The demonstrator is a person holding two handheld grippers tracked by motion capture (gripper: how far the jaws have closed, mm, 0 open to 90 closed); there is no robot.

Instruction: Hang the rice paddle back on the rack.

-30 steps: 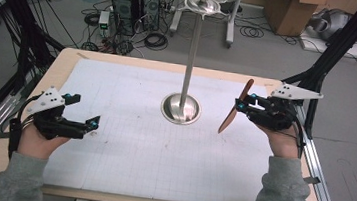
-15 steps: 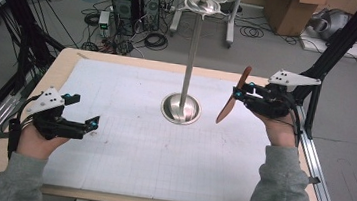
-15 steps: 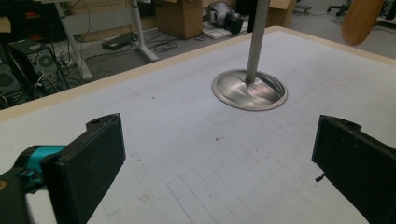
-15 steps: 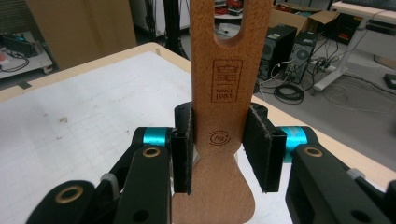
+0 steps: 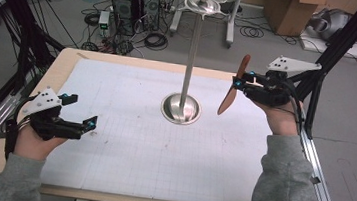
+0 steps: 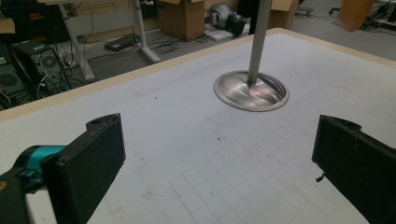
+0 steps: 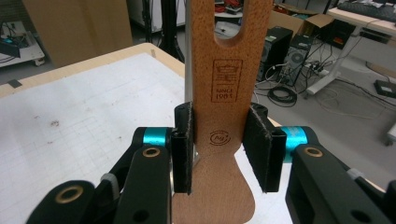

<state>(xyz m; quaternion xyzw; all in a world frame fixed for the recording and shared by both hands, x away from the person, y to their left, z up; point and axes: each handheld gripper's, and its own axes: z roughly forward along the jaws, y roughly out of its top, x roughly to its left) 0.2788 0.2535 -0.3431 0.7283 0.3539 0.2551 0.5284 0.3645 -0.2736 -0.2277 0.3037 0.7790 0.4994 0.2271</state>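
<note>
The right gripper point(image 5: 239, 81) is clamped on a slotted wooden spatula point(image 7: 224, 93), held in the air just right of the steel stand point(image 5: 182, 106). Burned into the wood are a crest with "SINCE 1981" and, lower down, a small round mark too fine to read. Well left of the stand, the left gripper point(image 5: 83, 112) sits wide open over the gridded mat point(image 5: 126, 150), holding nothing.

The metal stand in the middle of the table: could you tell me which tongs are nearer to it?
Right. The right tongs hold a wooden spatula just beside the metal stand; the left tongs sit far off near the table's left edge.
</note>
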